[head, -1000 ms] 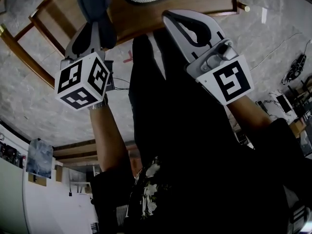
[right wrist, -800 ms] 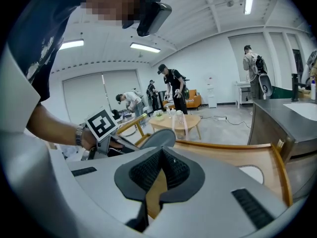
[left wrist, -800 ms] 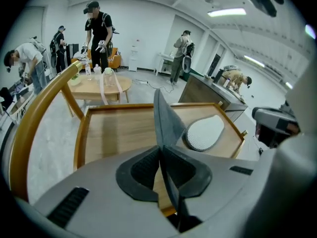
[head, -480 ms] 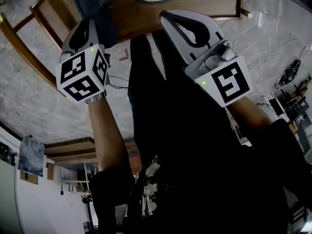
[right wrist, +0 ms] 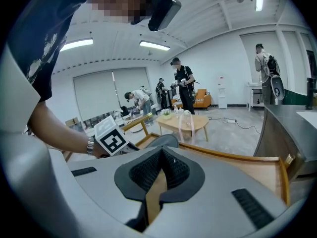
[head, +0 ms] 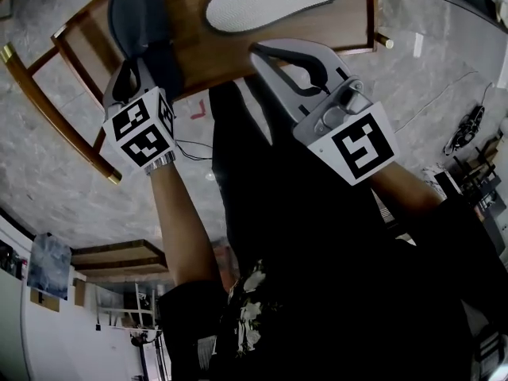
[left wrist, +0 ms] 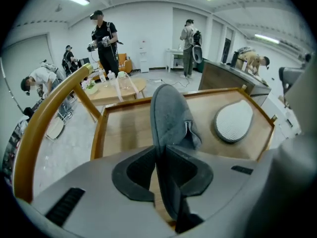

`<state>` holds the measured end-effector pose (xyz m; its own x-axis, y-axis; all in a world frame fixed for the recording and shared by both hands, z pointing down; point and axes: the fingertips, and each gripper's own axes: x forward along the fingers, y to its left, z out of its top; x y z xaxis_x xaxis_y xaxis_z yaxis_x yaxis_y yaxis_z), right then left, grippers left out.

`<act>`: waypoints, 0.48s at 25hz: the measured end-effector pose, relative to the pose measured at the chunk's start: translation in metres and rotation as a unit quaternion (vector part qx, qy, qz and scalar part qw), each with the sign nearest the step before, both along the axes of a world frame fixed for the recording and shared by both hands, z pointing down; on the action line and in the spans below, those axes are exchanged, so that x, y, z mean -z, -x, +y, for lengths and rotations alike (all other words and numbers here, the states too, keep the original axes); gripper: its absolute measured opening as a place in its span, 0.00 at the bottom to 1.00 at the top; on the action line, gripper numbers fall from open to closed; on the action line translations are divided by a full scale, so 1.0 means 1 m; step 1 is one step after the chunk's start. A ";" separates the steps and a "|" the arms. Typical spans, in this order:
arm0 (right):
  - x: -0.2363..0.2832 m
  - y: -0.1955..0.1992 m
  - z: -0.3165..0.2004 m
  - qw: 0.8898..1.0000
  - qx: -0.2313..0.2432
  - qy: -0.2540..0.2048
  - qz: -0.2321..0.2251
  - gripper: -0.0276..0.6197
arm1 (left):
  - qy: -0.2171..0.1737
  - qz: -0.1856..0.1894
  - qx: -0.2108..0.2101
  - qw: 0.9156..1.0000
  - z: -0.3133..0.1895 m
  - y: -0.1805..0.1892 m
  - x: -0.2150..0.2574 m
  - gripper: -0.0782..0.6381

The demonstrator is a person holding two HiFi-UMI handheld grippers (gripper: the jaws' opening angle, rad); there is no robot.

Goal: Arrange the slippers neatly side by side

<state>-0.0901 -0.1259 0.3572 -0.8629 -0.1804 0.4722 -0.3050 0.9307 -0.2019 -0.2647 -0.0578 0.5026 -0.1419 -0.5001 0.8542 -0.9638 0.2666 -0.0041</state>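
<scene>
A grey slipper [head: 139,18] rests its toe on the wooden table [head: 238,42]. In the left gripper view the grey slipper [left wrist: 171,118] stands on edge. My left gripper [head: 152,58] has the slipper's heel edge between its pads; its jaws have just been opening, and the pads still touch the slipper. A second slipper [head: 274,0] lies sole up, white sole showing, to the right of it, and the left gripper view shows this second slipper [left wrist: 234,121] too. My right gripper [head: 258,50] hovers shut and empty near the table's front edge.
The table has a raised wooden rim [left wrist: 99,133] and a curved wooden rail [head: 48,94] at its left. Below lies a marble floor with cables [head: 468,125] at the right. Several people and a round coffee table [left wrist: 116,90] stand farther back.
My left gripper has carried the grey slipper farther over the table and lower. The white-soled slipper shows more fully. My right gripper has hardly moved.
</scene>
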 end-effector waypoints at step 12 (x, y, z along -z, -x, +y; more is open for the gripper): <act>0.007 -0.002 -0.029 0.998 0.057 -0.014 -0.006 0.03 | -0.002 -0.025 0.046 0.999 -0.015 -0.022 -0.010 0.19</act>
<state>-0.0882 -0.1546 0.3500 -0.8838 -0.0949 0.4581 -0.1955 0.9646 -0.1773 -0.2431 -0.0724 0.5128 -0.2290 -0.4868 0.8430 -0.9340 0.3537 -0.0495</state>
